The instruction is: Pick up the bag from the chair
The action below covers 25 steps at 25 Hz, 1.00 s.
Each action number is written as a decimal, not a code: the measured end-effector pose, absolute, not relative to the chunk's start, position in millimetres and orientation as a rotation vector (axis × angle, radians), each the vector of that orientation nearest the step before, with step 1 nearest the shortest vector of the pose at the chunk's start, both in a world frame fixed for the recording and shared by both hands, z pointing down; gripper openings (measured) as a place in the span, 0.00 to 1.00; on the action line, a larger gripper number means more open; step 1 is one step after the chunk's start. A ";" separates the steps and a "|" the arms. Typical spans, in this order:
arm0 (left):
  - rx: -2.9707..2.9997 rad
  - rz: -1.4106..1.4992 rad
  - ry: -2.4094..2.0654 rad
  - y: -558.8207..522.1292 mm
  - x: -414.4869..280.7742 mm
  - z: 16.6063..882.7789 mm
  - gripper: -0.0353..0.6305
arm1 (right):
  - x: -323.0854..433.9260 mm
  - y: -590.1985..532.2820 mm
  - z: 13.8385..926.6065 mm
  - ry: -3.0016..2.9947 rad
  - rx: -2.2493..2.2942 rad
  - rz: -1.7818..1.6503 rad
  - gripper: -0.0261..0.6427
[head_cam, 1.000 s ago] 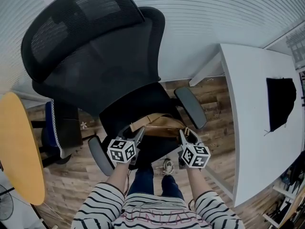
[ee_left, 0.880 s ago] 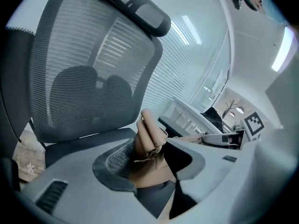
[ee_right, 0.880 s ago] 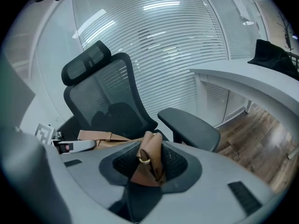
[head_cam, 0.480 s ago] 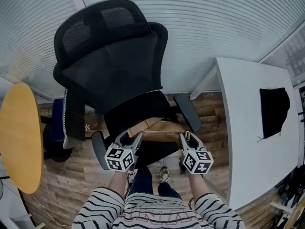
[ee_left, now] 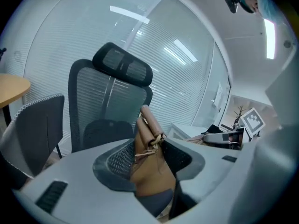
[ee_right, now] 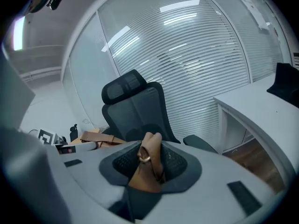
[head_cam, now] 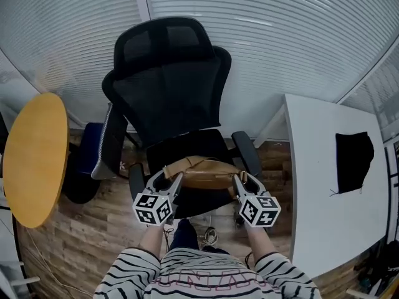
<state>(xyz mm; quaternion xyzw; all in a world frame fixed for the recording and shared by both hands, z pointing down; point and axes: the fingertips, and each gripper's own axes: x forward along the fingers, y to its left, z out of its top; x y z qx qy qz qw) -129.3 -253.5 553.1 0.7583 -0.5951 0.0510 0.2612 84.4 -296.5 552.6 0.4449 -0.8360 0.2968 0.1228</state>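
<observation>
Yellow and round, a small surface fills the far left of the head view, with a dark side chair just beside it on the wooden floor. Next comes the black mesh office chair, its headrest and back upright against the slatted blinds. The tan bag stretches sideways over the front of that chair's seat, between the armrests; whether its underside touches the seat cannot be told. The left tool has the bag's left end: in the left gripper view its jaws are closed tight on a bunch of tan leather and a rolled strap, which stand up between the ribbed pads. The right tool has the other end, its jaws pressed together on folded leather with a small metal ring showing. Striped sleeves lead back from both tools. Far right, a white surface carries a black cloth
</observation>
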 end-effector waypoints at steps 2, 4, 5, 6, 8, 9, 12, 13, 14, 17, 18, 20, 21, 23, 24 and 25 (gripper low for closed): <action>2.051 0.133 -1.647 -241.9 -131.0 540.0 0.37 | 81.6 -290.2 540.2 -2.466 1.275 0.846 0.25; 2.046 0.123 -1.685 -231.1 -135.2 527.3 0.37 | 76.2 -285.3 527.7 -2.497 1.246 0.821 0.25; 2.043 0.118 -1.704 -225.5 -137.8 521.1 0.37 | 72.8 -282.7 521.7 -2.514 1.229 0.810 0.25; 2.041 0.111 -1.722 -219.5 -140.4 515.0 0.37 | 69.5 -279.6 515.9 -2.531 1.212 0.803 0.25; 2.039 0.098 -1.755 -205.8 -144.7 503.8 0.37 | 63.8 -271.0 505.6 -2.562 1.183 0.793 0.25; 2.037 0.092 -1.770 -198.2 -146.6 498.9 0.37 | 61.4 -265.7 501.1 -2.576 1.170 0.785 0.25; 2.026 0.076 -1.819 -176.6 -152.1 486.3 0.37 | 54.1 -251.3 489.1 -2.609 1.131 0.752 0.25; 2.020 0.070 -1.835 -170.3 -154.2 482.0 0.37 | 51.1 -247.7 485.0 -2.620 1.117 0.741 0.25; 2.014 0.064 -1.852 -163.9 -156.4 478.0 0.36 | 47.6 -244.0 481.1 -2.631 1.101 0.731 0.25; 1.985 0.052 -1.896 -140.7 -162.1 470.0 0.36 | 38.4 -228.6 473.8 -2.654 1.047 0.712 0.24; 1.974 0.048 -1.907 -132.6 -162.8 468.7 0.36 | 36.8 -222.9 472.6 -2.655 1.031 0.711 0.24; 1.949 0.040 -1.925 -117.8 -162.6 467.0 0.36 | 35.4 -212.8 471.1 -2.655 1.002 0.710 0.24; 1.935 0.036 -1.934 -110.6 -162.3 466.8 0.36 | 34.8 -208.0 470.8 -2.653 0.988 0.707 0.24; 1.910 0.028 -1.951 -95.9 -162.0 467.3 0.35 | 33.1 -198.0 470.1 -2.651 0.963 0.696 0.24; 1.898 0.023 -1.957 -88.5 -161.9 467.9 0.35 | 32.4 -192.5 469.3 -2.651 0.951 0.689 0.24; 1.887 0.018 -1.961 -81.5 -161.5 468.6 0.35 | 31.9 -187.1 468.4 -2.651 0.939 0.681 0.24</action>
